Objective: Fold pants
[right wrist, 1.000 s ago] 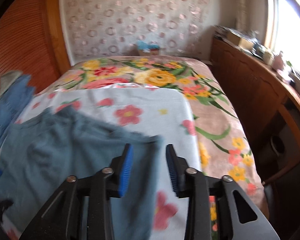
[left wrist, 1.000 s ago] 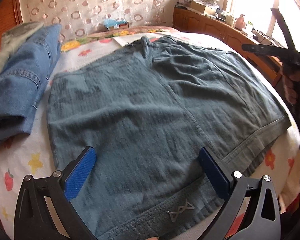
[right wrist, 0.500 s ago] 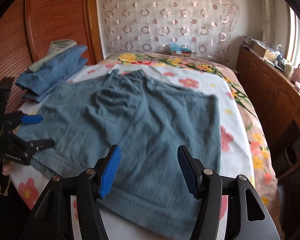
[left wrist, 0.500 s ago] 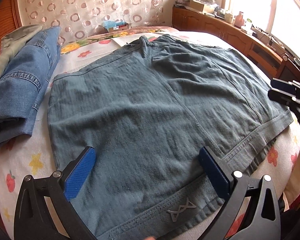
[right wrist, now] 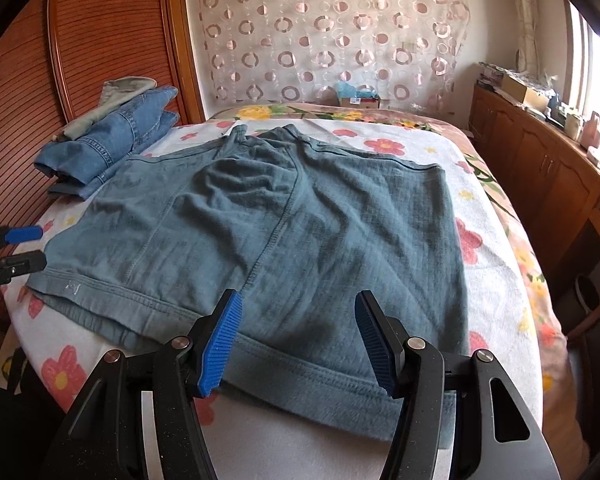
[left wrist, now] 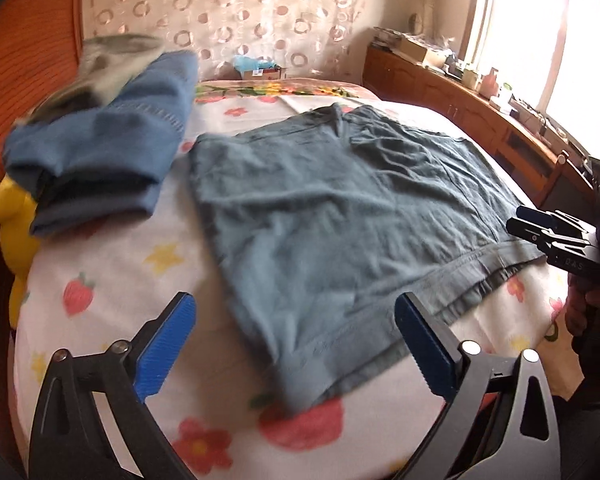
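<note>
Floral bedsheet (right wrist: 496, 280) carried flat shorts (right wrist: 300, 220); jeans (right wrist: 112, 140) lay far left. Left gripper (left wrist: 296, 344) stood wide, just narrowing, empty. Right gripper (right wrist: 298, 340) was half open, empty.

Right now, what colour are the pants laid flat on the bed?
Muted blue-green pants, clearest in the right wrist view.

A home bedroom is shown. A bed (right wrist: 496, 264) is covered with a flower-printed blanket, and folded jeans (right wrist: 112, 140) are stacked by its wooden headboard (right wrist: 112, 40). A ring-patterned curtain (right wrist: 332, 32) is hung on the far wall, and wooden cabinets (right wrist: 540, 160) cluttered with household items are set beneath a bright window (left wrist: 540, 40).
</note>
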